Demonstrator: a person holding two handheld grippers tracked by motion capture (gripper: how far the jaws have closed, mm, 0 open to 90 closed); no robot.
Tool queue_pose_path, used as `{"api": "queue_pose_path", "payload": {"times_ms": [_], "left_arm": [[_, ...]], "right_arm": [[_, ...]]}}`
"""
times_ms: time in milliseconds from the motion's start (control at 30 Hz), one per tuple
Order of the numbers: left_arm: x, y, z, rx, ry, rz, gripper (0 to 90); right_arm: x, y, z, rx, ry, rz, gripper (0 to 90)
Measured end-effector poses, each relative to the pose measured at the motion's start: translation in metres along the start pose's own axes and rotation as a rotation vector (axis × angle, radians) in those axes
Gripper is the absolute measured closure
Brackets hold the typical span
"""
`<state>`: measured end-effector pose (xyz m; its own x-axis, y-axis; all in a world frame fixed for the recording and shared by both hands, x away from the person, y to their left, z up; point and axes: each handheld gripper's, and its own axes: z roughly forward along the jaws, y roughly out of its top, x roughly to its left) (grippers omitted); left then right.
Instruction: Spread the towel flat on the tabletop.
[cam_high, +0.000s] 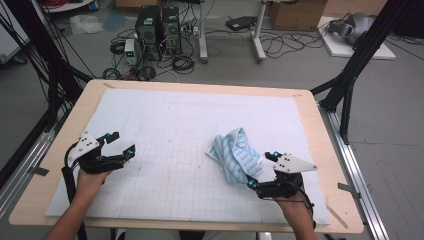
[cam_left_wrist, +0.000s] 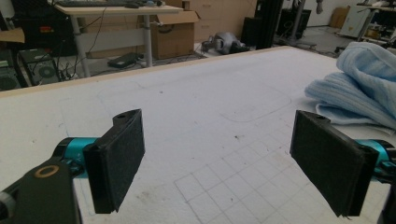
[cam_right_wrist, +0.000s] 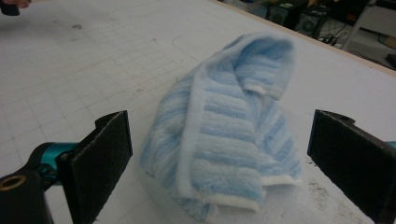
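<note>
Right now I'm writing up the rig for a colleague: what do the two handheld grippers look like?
Each is a black-framed tool. The left gripper and right gripper both carry a grey three-cornered plate on top, teal-blue fittings at the jaw roots, and a trailing black cable. The flat rectangular black pads look fuzzy, like felt. The person's forearms are bare; no sleeves show.

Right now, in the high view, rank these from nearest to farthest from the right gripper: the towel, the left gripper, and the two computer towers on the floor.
1. Towel: just ahead and left of the right gripper, on the mat.
2. Left gripper: across the mat, at the table's left side.
3. Computer towers: on the floor beyond the table's far edge.
</note>
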<state>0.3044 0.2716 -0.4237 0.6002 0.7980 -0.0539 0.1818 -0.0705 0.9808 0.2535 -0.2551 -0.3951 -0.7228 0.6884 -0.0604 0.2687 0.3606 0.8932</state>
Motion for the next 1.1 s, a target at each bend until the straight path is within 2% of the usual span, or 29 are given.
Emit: {"api": "queue_pose_path", "payload": {"times_ms": [67, 267, 333, 400, 433, 467, 500, 600, 667, 733, 767, 800, 833, 900, 933, 967, 1000, 1033, 1067, 1100], "left_arm": [[-0.001, 0.000, 0.000, 0.000, -0.001, -0.002, 18.3], [-0.002, -0.001, 0.001, 0.006, -0.007, -0.003, 18.4], [-0.003, -0.001, 0.002, 0.006, -0.010, -0.004, 18.4], [-0.003, -0.001, 0.003, 0.008, -0.012, -0.002, 18.5], [-0.004, -0.001, 0.003, 0.009, -0.014, 0.000, 18.5], [-0.004, -0.001, 0.003, 0.010, -0.014, -0.001, 18.6], [-0.004, -0.001, 0.003, 0.010, -0.016, -0.002, 18.6], [-0.005, -0.001, 0.004, 0.014, -0.018, -0.003, 18.7], [-0.005, -0.002, 0.004, 0.013, -0.017, -0.006, 18.8], [-0.004, -0.002, 0.004, 0.015, -0.016, -0.007, 18.8], [-0.004, -0.002, 0.004, 0.015, -0.014, -0.011, 18.8], [-0.004, -0.002, 0.004, 0.016, -0.011, -0.013, 18.9], [-0.003, -0.002, 0.004, 0.017, -0.008, -0.014, 18.9], [-0.002, -0.002, 0.003, 0.018, -0.006, -0.017, 19.2], [-0.002, -0.002, 0.003, 0.017, -0.002, -0.017, 19.3], [-0.002, -0.002, 0.003, 0.015, -0.002, -0.019, 19.3], [-0.001, -0.002, 0.002, 0.015, -0.002, -0.017, 19.3], [-0.001, -0.002, 0.002, 0.014, 0.000, -0.018, 19.3], [-0.001, -0.002, 0.002, 0.010, 0.001, -0.023, 19.3], [-0.001, -0.002, 0.002, 0.009, 0.001, -0.026, 19.3]], "right_arm": [[0.003, 0.001, 0.004, 0.017, 0.001, -0.023, 5.6], [0.006, -0.001, 0.013, 0.061, 0.009, -0.045, 7.7], [0.008, -0.001, 0.020, 0.091, 0.020, -0.063, 18.1], [0.010, -0.001, 0.023, 0.105, 0.021, -0.075, 18.8], [0.014, 0.000, 0.033, 0.135, 0.010, -0.106, 18.8], [0.014, 0.000, 0.033, 0.135, 0.010, -0.106, 18.8], [0.016, -0.001, 0.044, 0.180, -0.008, -0.133, 18.8], [0.019, -0.003, 0.058, 0.245, -0.044, -0.176, 22.7], [0.020, -0.004, 0.064, 0.279, -0.069, -0.204, 27.1], [0.019, -0.004, 0.065, 0.291, -0.082, -0.206, 29.5], [0.017, -0.004, 0.067, 0.310, -0.112, -0.203, 43.2], [0.015, -0.004, 0.068, 0.318, -0.125, -0.201, 48.0], [0.015, -0.004, 0.068, 0.318, -0.125, -0.201, 48.0], [0.011, -0.001, 0.069, 0.328, -0.127, -0.152, 59.1], [0.010, 0.003, 0.069, 0.336, -0.111, -0.121, 65.0], [0.010, 0.006, 0.068, 0.333, -0.085, -0.095, 66.6], [0.011, 0.009, 0.067, 0.306, -0.044, -0.048, 67.3], [0.011, 0.011, 0.066, 0.284, -0.011, -0.021, 67.8], [0.011, 0.011, 0.066, 0.284, -0.011, -0.021, 67.8], [0.015, 0.018, 0.066, 0.242, 0.056, 0.021, 67.8]]}}
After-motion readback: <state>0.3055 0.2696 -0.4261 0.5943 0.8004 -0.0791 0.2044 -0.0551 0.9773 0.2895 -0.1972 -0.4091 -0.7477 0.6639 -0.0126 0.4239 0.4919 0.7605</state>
